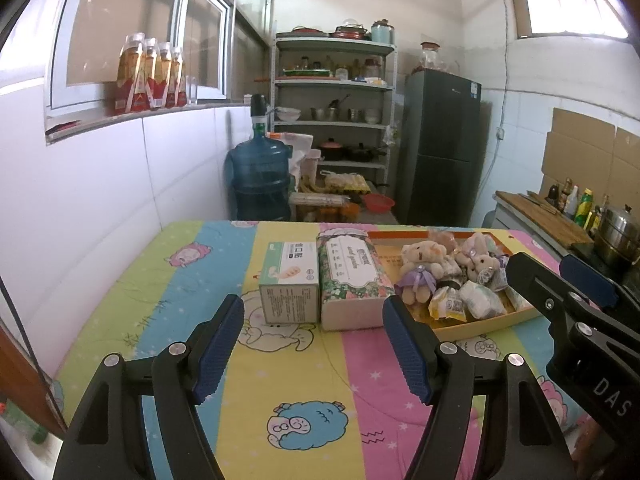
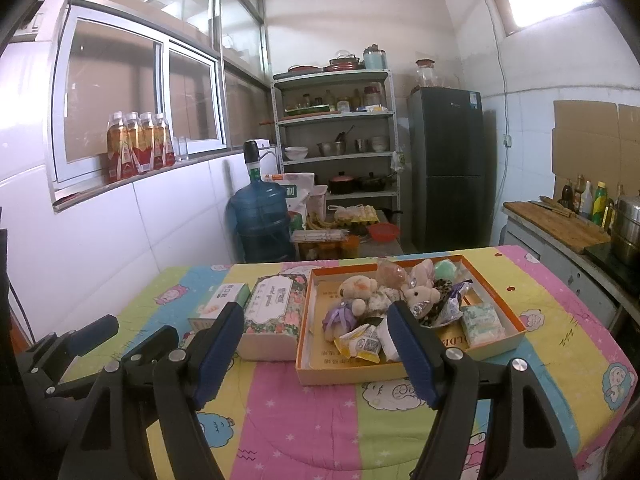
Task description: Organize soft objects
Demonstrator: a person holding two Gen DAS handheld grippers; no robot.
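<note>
Left hand-held gripper (image 1: 314,346) and right hand-held gripper (image 2: 316,350) both gape before the toy-filled tray (image 2: 498,342)

You can read "DAS" on the right gripper (image 1: 560,280) body, lower right of the left wrist view. "LDE" shows on the orange tray (image 2: 500,344) floor (partly hidden). Box labels too blurred.

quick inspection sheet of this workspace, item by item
surface: table under a striped cartoon-sheep cloth
job's things: orange tray holding plush bears, snack packets and tissue packs
clutter: floral tissue pack and small box, side by side left of the tray
grippers: left gripper and right gripper open, empty, above the cloth
cables: wall cord down to a socket
surroundings: shelf rack, fridge, water jug
</note>
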